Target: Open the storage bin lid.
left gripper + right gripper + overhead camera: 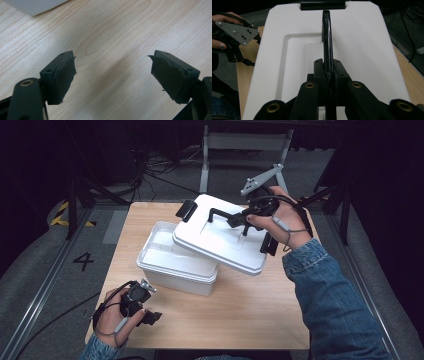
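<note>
A white plastic box [170, 265] stands in the middle of the wooden table [240, 320]. Its white lid [220, 237] is lifted and tilted over the box's right side, with black clips at both ends. My right gripper [241, 220] is shut on the lid's black handle [326, 32], which runs upright between the jaws in the right gripper view, over the lid [362, 45]. My left gripper [150, 316] rests low near the table's front left, its jaws wide open over bare wood [112, 37] with nothing between them. A corner of the box [32, 6] shows in the left gripper view.
The table's left and front edges lie close to my left hand. Beyond the far edge stand a metal frame [245, 142] and floor cables [150, 167]. Bare wood stretches to the front right of the box.
</note>
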{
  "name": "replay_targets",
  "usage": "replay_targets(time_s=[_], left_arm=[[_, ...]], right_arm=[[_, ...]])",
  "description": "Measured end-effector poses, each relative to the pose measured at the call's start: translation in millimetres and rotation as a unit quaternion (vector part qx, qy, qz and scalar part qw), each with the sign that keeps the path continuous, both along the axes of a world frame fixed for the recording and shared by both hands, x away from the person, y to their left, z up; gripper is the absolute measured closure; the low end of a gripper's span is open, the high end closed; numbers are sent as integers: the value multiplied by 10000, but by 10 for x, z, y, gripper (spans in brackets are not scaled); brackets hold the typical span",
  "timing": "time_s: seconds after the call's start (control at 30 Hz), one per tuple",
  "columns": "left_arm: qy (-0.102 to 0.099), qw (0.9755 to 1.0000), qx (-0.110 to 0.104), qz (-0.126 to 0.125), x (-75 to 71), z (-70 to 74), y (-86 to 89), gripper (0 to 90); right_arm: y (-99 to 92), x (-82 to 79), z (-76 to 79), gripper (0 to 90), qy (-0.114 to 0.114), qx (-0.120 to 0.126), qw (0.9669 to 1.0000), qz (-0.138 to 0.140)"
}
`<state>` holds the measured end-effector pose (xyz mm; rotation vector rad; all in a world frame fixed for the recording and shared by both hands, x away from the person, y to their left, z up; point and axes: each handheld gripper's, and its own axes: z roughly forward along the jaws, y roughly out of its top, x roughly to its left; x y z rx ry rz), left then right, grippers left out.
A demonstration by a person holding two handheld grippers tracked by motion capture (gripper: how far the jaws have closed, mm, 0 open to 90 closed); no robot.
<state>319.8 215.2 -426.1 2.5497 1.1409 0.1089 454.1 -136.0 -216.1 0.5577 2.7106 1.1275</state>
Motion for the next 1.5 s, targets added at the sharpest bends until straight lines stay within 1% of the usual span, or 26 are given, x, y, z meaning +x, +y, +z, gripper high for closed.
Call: replay_targets(time_s=[0.07,0.1,0.13,0.3,0.33,0.37,0.4,0.43,0.53,0.63,0.67,0.7,0.73,0.77,0.93,1.13,1.33,1.5], left_arm=[[1,10000,0,2,0,0,0,204],[1,10000,0,2,0,0,0,204],[1,10000,3,-1,-1,0,0,204],[12,10000,22,-8,0,-2,-6,204],[-27,10000,53,-26,4,-1,-6,204],[6,10000,19,-13,3,-5,-9,204],[-5,10000,24,-13,5,-6,-10,204],[30,10000,16,6,1,-6,-13,204],[13,10000,24,-13,6,-7,-15,204],[15,10000,23,-15,8,-8,-15,204],[-10,10000,26,-20,11,-9,-12,204],[-10,10000,26,-20,11,-9,-12,204],[-4,10000,23,-13,11,-9,-12,204],[-4,10000,23,-13,11,-9,-12,204],[-8,10000,13,-16,11,-8,-9,204],[7,10000,43,-38,14,-9,-13,204],[25,10000,41,-23,13,-13,-16,204],[45,10000,37,-30,14,-16,-16,204]], right_arm=[[-82,-10,3,844,-3,1,10000,-59],[-82,-10,3,844,-3,1,10000,-59],[-152,-17,6,844,-10,1,10000,-97],[-357,-33,24,844,-16,-3,9996,-273],[-399,-37,29,844,-8,0,9995,-304],[-436,-40,31,844,-13,6,9994,-341],[-481,-45,32,844,-9,5,9993,-383],[-513,-47,31,844,-9,4,9992,-405],[-584,-45,28,844,30,-34,9989,-476],[-651,-42,33,844,11,-98,9985,-538],[-680,-44,38,844,21,-106,9983,-574],[-680,-44,38,844,21,-106,9983,-574],[-735,-40,45,844,17,-108,9980,-628],[-735,-40,45,844,17,-108,9980,-628],[-857,-29,40,844,51,-164,9968,-775],[-1012,-1,-16,844,79,-209,9952,-949],[-1160,57,-109,844,154,-249,9926,-1175],[-1278,132,-241,844,229,-328,9901,-1346]])
